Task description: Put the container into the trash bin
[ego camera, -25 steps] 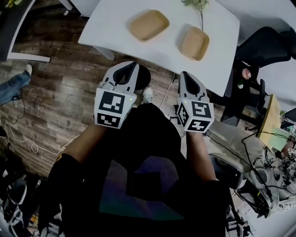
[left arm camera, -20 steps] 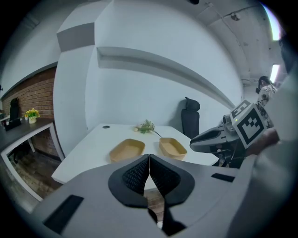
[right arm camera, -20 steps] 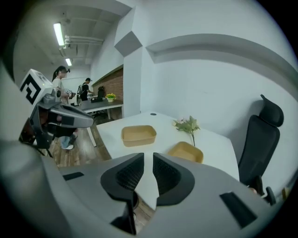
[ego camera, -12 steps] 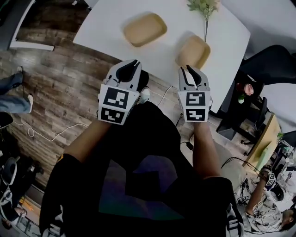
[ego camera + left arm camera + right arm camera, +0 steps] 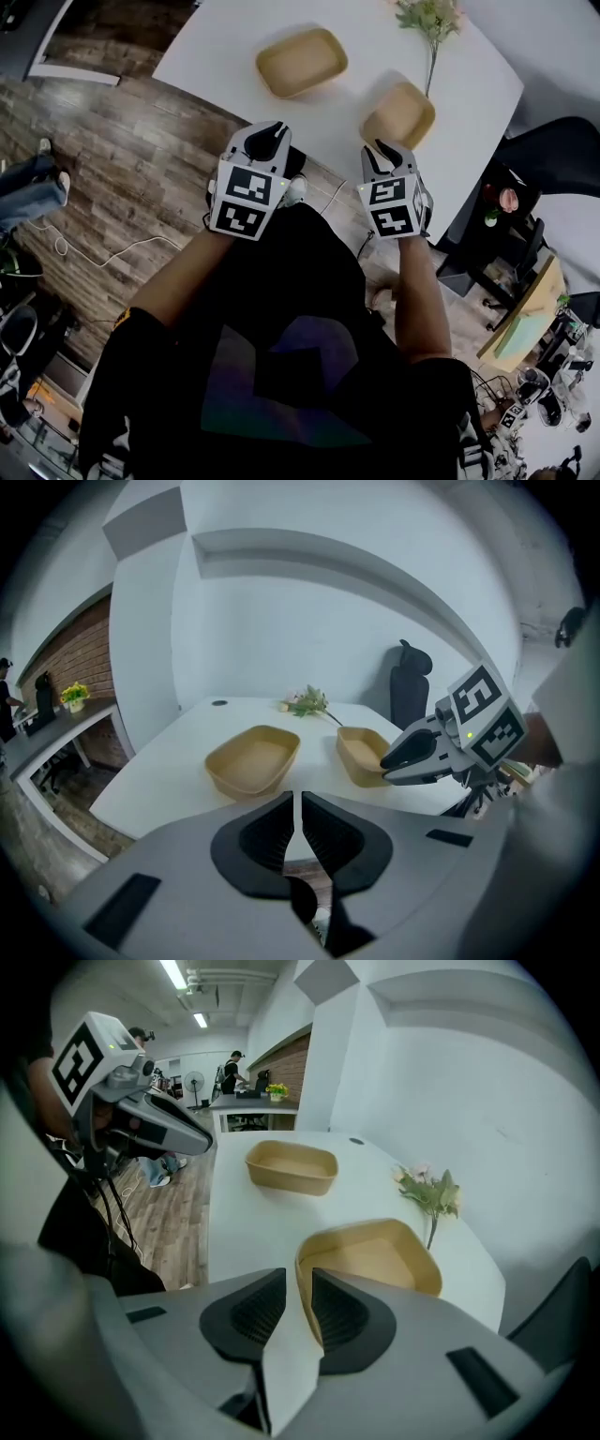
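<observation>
Container (image 5: pixel 398 114), tan and shallow, sits empty near the edge of a white table (image 5: pixel 216 47), just ahead of the right gripper (image 5: pixel 380 145). That gripper's jaws are narrowly parted with nothing between them, and its own view shows the container's near rim directly beyond the tips, not yet touched. A second tan container (image 5: pixel 301 62) of the same kind lies farther in on the tabletop, apart from the first. A green flower sprig (image 5: pixel 429 19) rests on the table beyond the near container.

The left gripper (image 5: pixel 275 127) hangs level with the right one, just off the table's edge above the wooden floor (image 5: pixel 112 169). Its jaws are pressed almost together and hold nothing, pointing toward the second container. Each gripper shows in the other's view, and both are held out in front of a person in a dark top. A black chair (image 5: pixel 553 150) stands to the right of the table.
</observation>
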The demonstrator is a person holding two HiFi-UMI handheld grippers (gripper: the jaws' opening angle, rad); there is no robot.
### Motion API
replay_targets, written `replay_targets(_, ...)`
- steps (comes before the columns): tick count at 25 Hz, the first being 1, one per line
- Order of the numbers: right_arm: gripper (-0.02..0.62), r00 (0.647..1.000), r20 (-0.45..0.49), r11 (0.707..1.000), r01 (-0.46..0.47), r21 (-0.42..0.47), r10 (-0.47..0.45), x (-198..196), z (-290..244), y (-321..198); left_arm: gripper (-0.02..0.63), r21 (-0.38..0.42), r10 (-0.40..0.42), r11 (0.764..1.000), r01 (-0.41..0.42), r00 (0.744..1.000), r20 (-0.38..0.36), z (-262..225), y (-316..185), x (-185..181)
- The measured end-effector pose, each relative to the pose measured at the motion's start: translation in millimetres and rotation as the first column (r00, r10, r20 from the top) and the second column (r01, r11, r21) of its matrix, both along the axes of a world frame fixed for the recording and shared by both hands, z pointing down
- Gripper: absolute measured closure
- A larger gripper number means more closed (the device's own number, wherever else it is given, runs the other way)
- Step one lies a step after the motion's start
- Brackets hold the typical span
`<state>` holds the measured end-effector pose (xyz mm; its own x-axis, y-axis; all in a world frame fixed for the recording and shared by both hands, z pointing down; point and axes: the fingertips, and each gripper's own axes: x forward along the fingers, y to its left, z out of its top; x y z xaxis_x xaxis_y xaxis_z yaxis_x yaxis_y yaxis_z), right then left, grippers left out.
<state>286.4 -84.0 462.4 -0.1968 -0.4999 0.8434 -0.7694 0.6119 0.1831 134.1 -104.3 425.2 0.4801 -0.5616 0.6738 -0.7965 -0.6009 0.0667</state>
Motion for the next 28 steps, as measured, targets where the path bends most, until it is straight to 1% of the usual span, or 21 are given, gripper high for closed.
replay_targets(5, 0.500, 0.998, -0.055, 0.999, 0.035, -0.027, -0.037, 2.3, 12.8, 1.1, 0.595, -0.025, 0.023, 0.999, -0.023, 1.000, 0.009, 10.2, 8.6, 5.3)
replay_targets(9, 0.537, 0.993, -0.101, 0.998, 0.057, -0.021, -0.058, 4.6, 15.9, -2.8, 0.595, -0.031, 0.045, 0.999, -0.044, 0.999, 0.016, 12.7, 10.8, 8.2)
replay_targets(13, 0.553, 0.987, -0.138, 0.997, 0.081, -0.010, -0.081, 5.2, 15.3, -1.6, 0.595, -0.022, 0.035, 0.999, -0.035, 0.999, 0.008, 10.8, 14.2, 4.2)
replay_targets(16, 0.559, 0.985, -0.150, 0.996, 0.090, 0.011, -0.087, 1.0, 7.9, 0.3, 0.595, -0.010, 0.017, 1.000, -0.017, 1.000, -0.002, 8.8, 16.8, -6.1)
replay_targets(19, 0.561, 0.985, -0.140, 0.993, 0.108, 0.050, -0.100, -14.1, -10.5, -0.8, 0.595, 0.002, -0.020, 1.000, 0.020, 1.000, -0.013, 3.0, 16.6, -22.5)
replay_targets(24, 0.561, 0.987, -0.094, 0.982, 0.141, 0.122, -0.130, -56.1, -45.7, -2.5, 0.595, 0.023, -0.091, 0.996, 0.091, 0.996, -0.025, -7.5, 18.9, -62.7)
replay_targets(28, 0.563, 0.985, -0.068, 0.976, 0.166, 0.140, -0.158, -92.6, -61.1, 5.6, 0.595, 0.037, -0.138, 0.990, 0.139, 0.990, -0.036, -13.5, 24.7, -96.1)
